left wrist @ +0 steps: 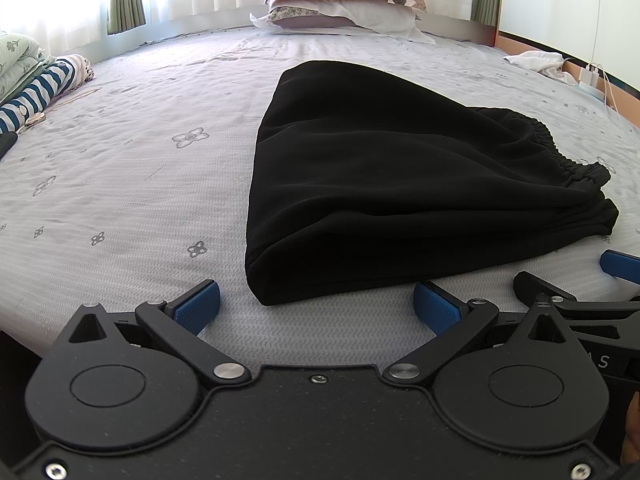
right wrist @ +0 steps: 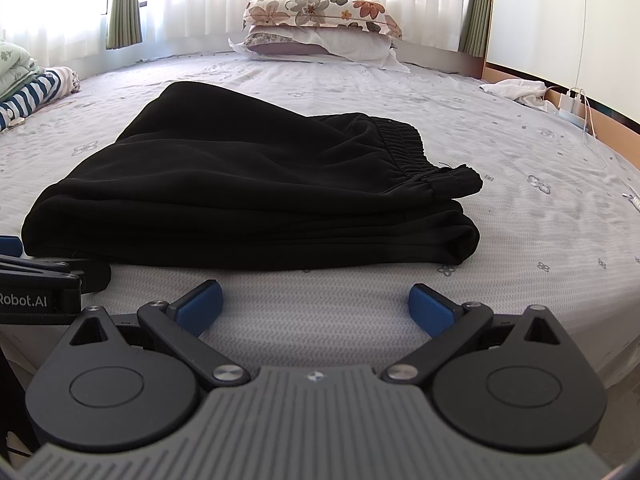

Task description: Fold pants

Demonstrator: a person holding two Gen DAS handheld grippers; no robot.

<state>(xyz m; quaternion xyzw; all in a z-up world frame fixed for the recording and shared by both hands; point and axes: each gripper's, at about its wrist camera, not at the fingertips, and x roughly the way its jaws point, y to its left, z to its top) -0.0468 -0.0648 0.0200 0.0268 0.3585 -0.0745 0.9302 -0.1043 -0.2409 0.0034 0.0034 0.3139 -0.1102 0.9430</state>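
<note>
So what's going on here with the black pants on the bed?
A person is holding a claw in each hand and folding black pants on the bed. The pants already lie folded into a compact stack, with the elastic waistband on top toward the right. Both the left claw and the right claw are open, hold nothing, and sit just short of the pants' near edge without touching it. Pillows are stacked at the far end.

Pants [left wrist: 400,184] folded on bed [left wrist: 120,184], centre; both grippers near edge, before them; pillows [left wrist: 344,4] stacked behind; bedding [left wrist: 36,80] left; cloth [left wrist: 540,62] right.
</note>
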